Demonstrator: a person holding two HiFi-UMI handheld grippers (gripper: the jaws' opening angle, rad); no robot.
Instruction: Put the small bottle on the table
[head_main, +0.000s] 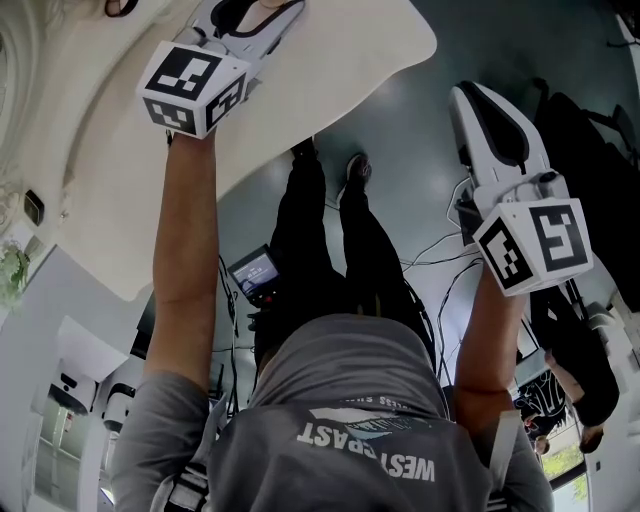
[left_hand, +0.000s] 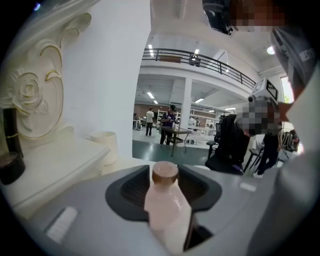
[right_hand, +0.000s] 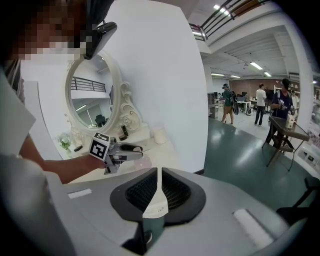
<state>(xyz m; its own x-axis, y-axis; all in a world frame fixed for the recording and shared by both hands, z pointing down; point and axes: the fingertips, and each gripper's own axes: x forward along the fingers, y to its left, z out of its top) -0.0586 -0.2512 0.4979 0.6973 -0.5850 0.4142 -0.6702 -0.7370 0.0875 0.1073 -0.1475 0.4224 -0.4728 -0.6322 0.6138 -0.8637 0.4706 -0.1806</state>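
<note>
The small bottle is pale pink with a brown cap and stands upright between the jaws of my left gripper, which is shut on it. In the head view, the left gripper is held out above the white dressing table; the bottle is hidden there. The right gripper view shows the left gripper hovering over the tabletop. My right gripper is shut with nothing between its jaws. It hangs over the green floor, right of the table.
A white cup stands at the table's back by the wall. A dark tube and a dark jar sit beside the ornate oval mirror. A person in black trousers stands close by the table, and cables lie on the floor.
</note>
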